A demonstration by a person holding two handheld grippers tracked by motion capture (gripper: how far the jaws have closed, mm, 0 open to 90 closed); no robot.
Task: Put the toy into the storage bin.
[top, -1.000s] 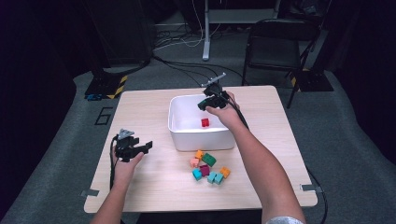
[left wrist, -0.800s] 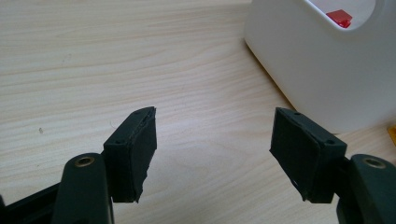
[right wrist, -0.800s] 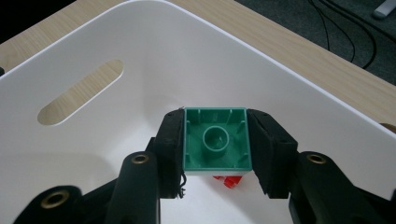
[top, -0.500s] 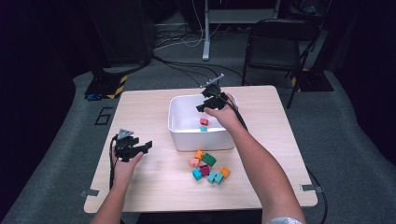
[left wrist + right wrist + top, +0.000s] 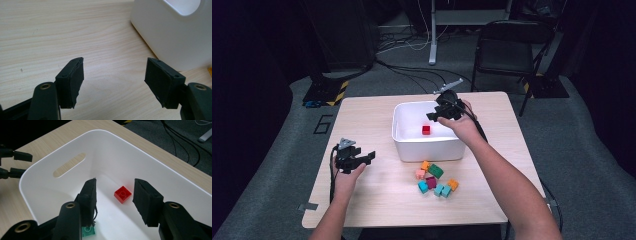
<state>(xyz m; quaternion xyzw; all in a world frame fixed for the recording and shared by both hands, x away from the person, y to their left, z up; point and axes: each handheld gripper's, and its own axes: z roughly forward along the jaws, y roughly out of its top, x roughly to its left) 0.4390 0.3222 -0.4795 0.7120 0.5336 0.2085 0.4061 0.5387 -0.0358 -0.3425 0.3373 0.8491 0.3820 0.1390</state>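
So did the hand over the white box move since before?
Yes. The right gripper has come up and drawn back from the middle of the white bin, toward its far right corner, leaving the red block inside.

Left gripper view. The left gripper (image 5: 113,82) points along a light wooden table (image 5: 62,32), its two black jaws rising from the near edge and standing wide apart with bare tabletop between them. The ribbed pads (image 5: 157,80) face each other and touch nothing. A white bin (image 5: 172,35) stands at far right, its side wall upright and a handle slot at its top edge. A sliver of orange (image 5: 210,71) lies at the right edge, just beside the bin.
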